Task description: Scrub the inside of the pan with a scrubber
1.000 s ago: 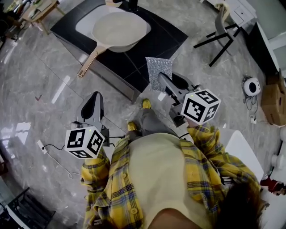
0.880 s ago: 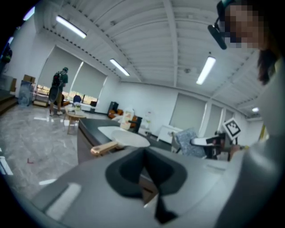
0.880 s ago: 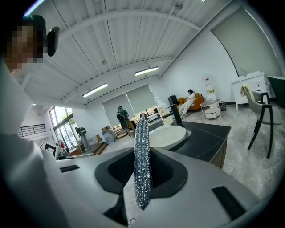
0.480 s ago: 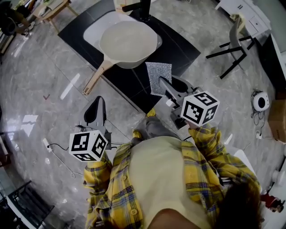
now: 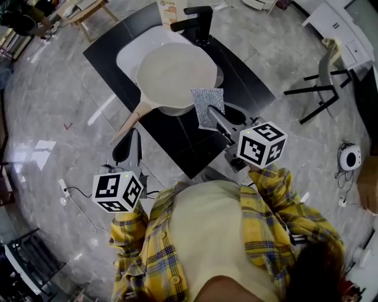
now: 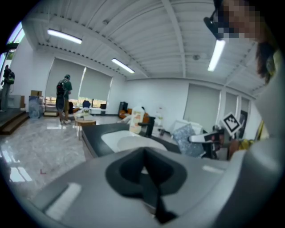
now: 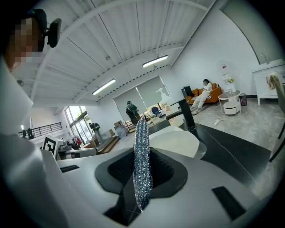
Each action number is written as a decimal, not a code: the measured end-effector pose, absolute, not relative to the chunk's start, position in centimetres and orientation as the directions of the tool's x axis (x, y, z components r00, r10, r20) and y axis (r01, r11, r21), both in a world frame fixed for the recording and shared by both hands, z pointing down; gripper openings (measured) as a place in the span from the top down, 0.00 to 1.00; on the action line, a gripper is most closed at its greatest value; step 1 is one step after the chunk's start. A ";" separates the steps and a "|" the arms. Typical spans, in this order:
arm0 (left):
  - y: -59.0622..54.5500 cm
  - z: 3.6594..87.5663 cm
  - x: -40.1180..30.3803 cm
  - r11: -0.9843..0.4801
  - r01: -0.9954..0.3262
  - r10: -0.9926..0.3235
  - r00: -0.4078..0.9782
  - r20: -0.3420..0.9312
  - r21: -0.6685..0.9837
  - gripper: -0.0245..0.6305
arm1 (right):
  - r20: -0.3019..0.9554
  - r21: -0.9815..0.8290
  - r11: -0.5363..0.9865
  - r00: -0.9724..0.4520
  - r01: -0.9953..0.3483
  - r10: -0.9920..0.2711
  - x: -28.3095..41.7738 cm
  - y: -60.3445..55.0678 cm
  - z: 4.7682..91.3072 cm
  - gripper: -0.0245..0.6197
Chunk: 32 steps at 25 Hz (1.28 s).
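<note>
R gripper (image 5: 216, 113) pinches silver mesh scrubber pad (image 5: 208, 107) by its near edge, at rim of cream round pan (image 5: 176, 74) in white sink (image 5: 127, 56). L gripper (image 5: 133, 135) pressed together, empty, near pan's wooden handle (image 5: 131, 121). Pad prob. light, floppy: grip deep. Pan may slide; steady at handle.

No legible text, print on the carton (image 5: 170, 10) beside the faucet (image 5: 198, 23) too small to read
</note>
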<state>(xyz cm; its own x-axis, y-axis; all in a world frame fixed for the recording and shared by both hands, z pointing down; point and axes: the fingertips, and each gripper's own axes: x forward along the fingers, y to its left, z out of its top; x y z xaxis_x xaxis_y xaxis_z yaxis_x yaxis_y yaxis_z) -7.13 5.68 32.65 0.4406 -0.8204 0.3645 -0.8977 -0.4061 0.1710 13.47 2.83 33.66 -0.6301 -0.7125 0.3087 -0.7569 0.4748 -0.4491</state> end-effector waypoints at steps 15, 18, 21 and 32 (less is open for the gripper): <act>1.6 34.6 -6.8 -0.414 -0.909 -0.783 0.330 0.527 -0.046 0.95 | 0.294 -0.401 0.598 -0.715 -0.695 -0.634 11.0 -7.5 34.4 0.83; 0.9 35.5 -7.6 -0.444 -0.895 -0.755 0.350 0.554 -0.039 0.91 | 0.312 -0.384 0.585 -0.697 -0.714 -0.645 9.9 -9.2 35.0 0.83; -0.1 36.8 -8.1 -0.475 -0.879 -0.720 0.374 0.585 -0.022 0.88 | 0.338 -0.377 0.558 -0.671 -0.739 -0.660 9.1 -10.9 36.2 0.83; -3.5 40.4 -6.6 -0.636 -0.771 -0.556 0.470 0.685 0.013 0.71 | 0.456 -0.338 0.517 -0.618 -0.786 -0.641 6.5 -14.8 40.6 0.83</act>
